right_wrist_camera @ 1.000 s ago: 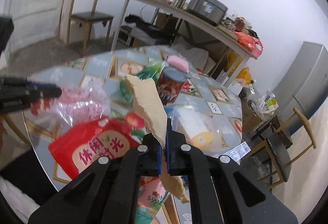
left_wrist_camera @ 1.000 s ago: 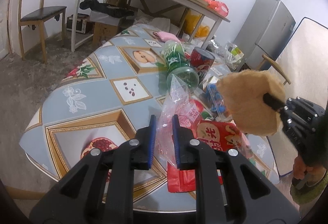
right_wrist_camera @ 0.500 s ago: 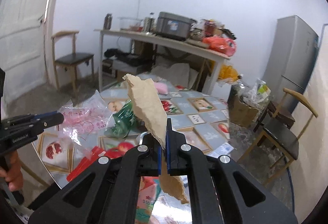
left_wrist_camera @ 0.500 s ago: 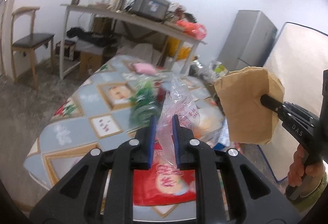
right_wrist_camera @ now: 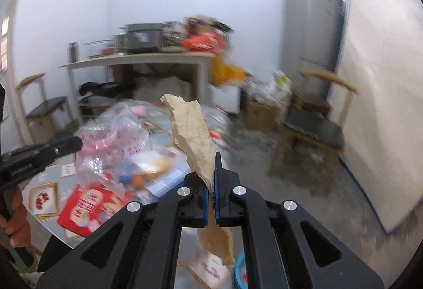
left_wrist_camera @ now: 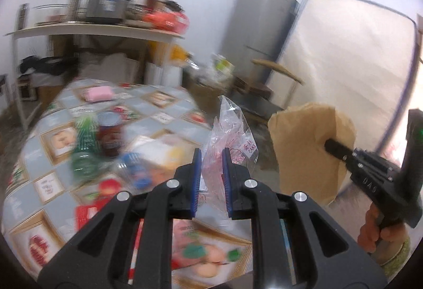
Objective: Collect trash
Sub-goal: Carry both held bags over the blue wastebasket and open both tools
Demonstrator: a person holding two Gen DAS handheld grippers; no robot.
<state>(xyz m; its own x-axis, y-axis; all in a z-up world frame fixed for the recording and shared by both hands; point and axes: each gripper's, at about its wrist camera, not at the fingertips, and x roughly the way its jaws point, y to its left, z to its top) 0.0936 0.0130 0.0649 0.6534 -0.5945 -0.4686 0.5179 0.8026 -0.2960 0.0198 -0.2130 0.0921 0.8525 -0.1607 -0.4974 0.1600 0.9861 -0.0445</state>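
Observation:
My left gripper (left_wrist_camera: 211, 156) is shut on a clear plastic bag with pink print (left_wrist_camera: 229, 140) and holds it above the table's near edge. It shows at the left of the right wrist view (right_wrist_camera: 76, 143), with the bag (right_wrist_camera: 116, 138) hanging from it. My right gripper (right_wrist_camera: 210, 175) is shut on a torn piece of brown paper (right_wrist_camera: 193, 130), held upright in the air. In the left wrist view it (left_wrist_camera: 330, 146) and the brown paper (left_wrist_camera: 306, 146) are at the right.
The patterned round table (left_wrist_camera: 164, 114) carries a red can (left_wrist_camera: 109, 135), a green bottle (left_wrist_camera: 84, 146), a red snack packet (right_wrist_camera: 87, 209) and other wrappers. A chair (right_wrist_camera: 312, 127) and a fridge (right_wrist_camera: 309, 37) stand at the right. A cluttered shelf table (right_wrist_camera: 137, 58) is behind.
Both grippers have lifted and swung to the right with their loads still held. The table has dropped lower and to the left in both views.

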